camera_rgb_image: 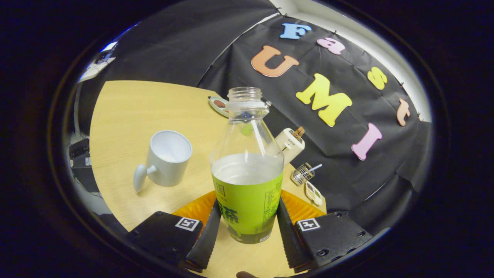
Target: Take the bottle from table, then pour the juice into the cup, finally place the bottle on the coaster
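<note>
A clear bottle (247,181) with a green label and no cap stands upright between my fingers, about half full of pale liquid. My gripper (247,227) is shut on the bottle, one finger pressing each side of the label. An orange coaster (197,208) lies on the wooden table just behind the bottle's lower part, showing on both sides of it; whether the bottle's base touches the table I cannot tell. A white mug (170,158) sits beyond my left finger, its handle pointing toward me and left; what is inside it I cannot tell.
Beyond the bottle to the right, near the table's far edge, lie a white plug adapter (290,143), a small wire object (303,173) and a small oval item (313,194). An oval dish (219,105) lies behind the bottle neck. The black cloth wall rises close behind the table.
</note>
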